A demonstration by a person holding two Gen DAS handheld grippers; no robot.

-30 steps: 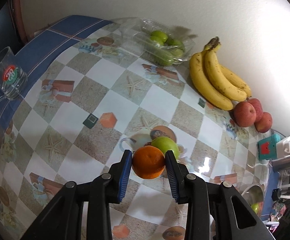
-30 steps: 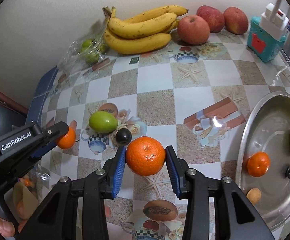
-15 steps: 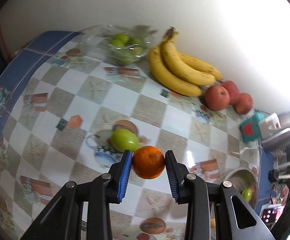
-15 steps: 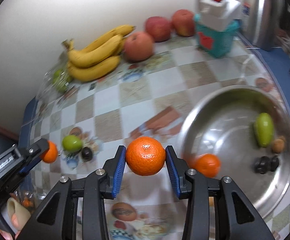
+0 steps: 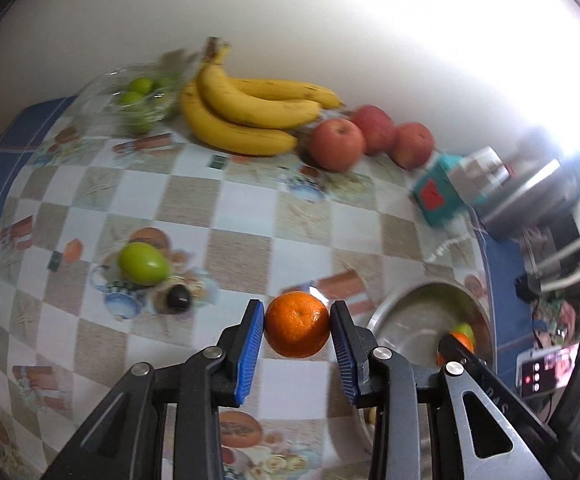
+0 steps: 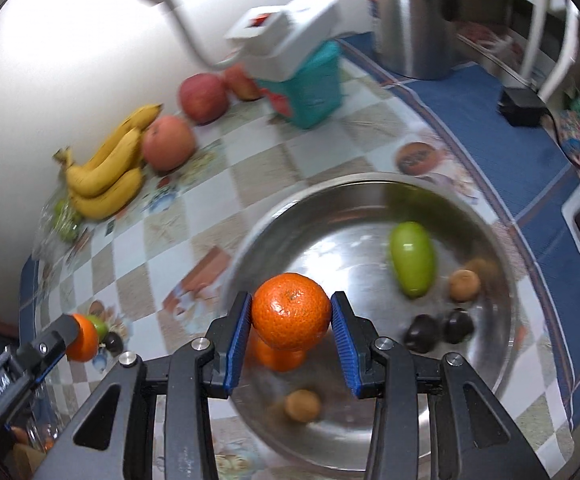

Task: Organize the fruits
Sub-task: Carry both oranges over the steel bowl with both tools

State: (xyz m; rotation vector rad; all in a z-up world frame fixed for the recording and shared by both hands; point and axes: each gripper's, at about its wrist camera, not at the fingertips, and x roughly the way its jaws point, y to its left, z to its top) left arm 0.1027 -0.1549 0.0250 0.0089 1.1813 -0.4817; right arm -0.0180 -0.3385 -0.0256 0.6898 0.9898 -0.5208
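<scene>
1. Right wrist view: the right gripper (image 6: 291, 322) has its blue fingers (image 6: 237, 342) pressed on either side of an orange mandarin (image 6: 291, 311), carried in the air above the near-left part of the steel bowl (image 6: 501, 248).
2. Left wrist view: the left gripper (image 5: 297, 330) likewise clamps a second mandarin (image 5: 297, 325) at its widest part, above the checked tabletop (image 5: 230, 216) just short of the bowl's rim (image 5: 393, 304).
3. Already in the bowl lie another mandarin (image 6: 278, 356) under the held one, a green oval fruit (image 6: 411, 258), two dark round fruits (image 6: 437, 330) and some small brown ones (image 6: 465, 285).
4. Loose on the tabletop, toward its left edge, are a green fruit (image 5: 142, 263) and a small dark fruit (image 5: 178, 298) close beside it; bananas (image 5: 246, 116), apples (image 5: 337, 144) and a clear bag of green fruit (image 5: 138, 96) sit along the back edge by the wall.
5. Handling, as I judge it: a mandarin is light, with a soft, slightly yielding peel that grips well on ribbed pads, but it bruises or splits if squeezed hard. Holding it across the middle, as both pairs of fingers do, seems right.
6. It is round and will roll on smooth steel, so a low release near the bowl's floor looks safer than a drop, and it should keep clear of the fruit below.
</scene>
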